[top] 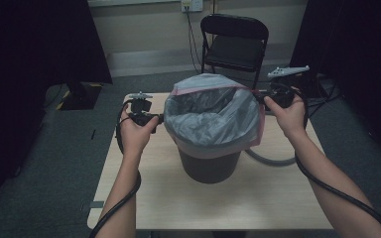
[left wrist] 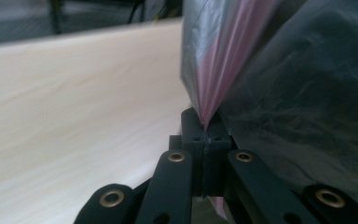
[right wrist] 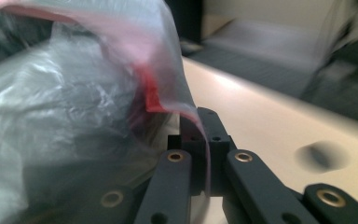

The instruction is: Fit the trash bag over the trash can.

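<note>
A dark round bin (top: 210, 166) stands in the middle of the table, lined with a grey plastic bag (top: 212, 115) whose rim has a pink band. My left gripper (top: 160, 118) is at the bag's left edge, its jaws shut on the pink-banded rim (left wrist: 209, 100). My right gripper (top: 259, 96) is at the bag's right edge, a little higher, and its jaws pinch the rim (right wrist: 186, 112) there, next to the red drawstring (right wrist: 151, 95). The bag's mouth is stretched wide between the two grippers, hanging over the bin's top.
The light wooden table (top: 144, 198) has bare surface in front of and beside the bin. A grey cable (top: 270, 159) loops on the table right of the bin. A black folding chair (top: 234, 45) stands behind the table.
</note>
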The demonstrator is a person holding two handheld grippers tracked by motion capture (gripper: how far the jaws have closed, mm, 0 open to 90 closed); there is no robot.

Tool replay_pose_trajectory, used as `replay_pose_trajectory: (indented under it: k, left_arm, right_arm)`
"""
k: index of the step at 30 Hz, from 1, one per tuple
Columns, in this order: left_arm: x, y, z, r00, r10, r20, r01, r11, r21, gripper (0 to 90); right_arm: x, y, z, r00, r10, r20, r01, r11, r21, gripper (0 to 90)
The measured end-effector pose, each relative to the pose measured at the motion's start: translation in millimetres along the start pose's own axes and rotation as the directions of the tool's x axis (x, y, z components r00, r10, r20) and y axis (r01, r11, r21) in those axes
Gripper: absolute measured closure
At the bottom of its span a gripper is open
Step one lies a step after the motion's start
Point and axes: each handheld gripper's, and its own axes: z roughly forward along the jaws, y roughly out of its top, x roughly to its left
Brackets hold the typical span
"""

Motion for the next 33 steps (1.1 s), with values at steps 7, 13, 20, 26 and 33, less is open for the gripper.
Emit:
replay_pose_trajectory:
  k: [7, 13, 20, 26, 33]
  left_arm:
    - [3.2, 0.2, 6.5, 0.9999, -0.016, -0.007, 0.016, 0.9998, 0.015, 90.0]
    - [12.0, -11.3, 27.3, 0.9977, -0.04, -0.054, 0.046, 0.9926, 0.112, 90.0]
    - [4.6, -4.4, 6.5, 0.9998, -0.005, -0.019, 0.004, 0.9988, -0.048, 90.0]
    - [19.3, -21.9, 34.5, 0.9937, -0.106, -0.034, 0.109, 0.9896, 0.094, 90.0]
    - [10.9, -19.9, 17.1, 0.9999, 0.004, 0.011, -0.004, 0.9994, -0.035, 89.9]
  right_arm:
    - [-2.8, -20.0, 18.5, 0.9969, 0.052, -0.059, -0.053, 0.998, -0.025, 90.0]
    - [3.1, -2.5, -3.5, 0.999, 0.002, -0.044, -0.006, 0.996, -0.092, 83.1]
    - [-5.5, -38.9, 26.0, 0.9961, 0.064, -0.06, -0.068, 0.996, -0.058, 90.0]
    - [3.5, -24.4, 16.7, 0.9994, -0.032, -0.012, 0.031, 0.996, -0.081, 85.3]
    - [-4.9, -48.7, 32.5, 0.9961, -0.089, 0.0, 0.089, 0.995, 0.043, 89.5]
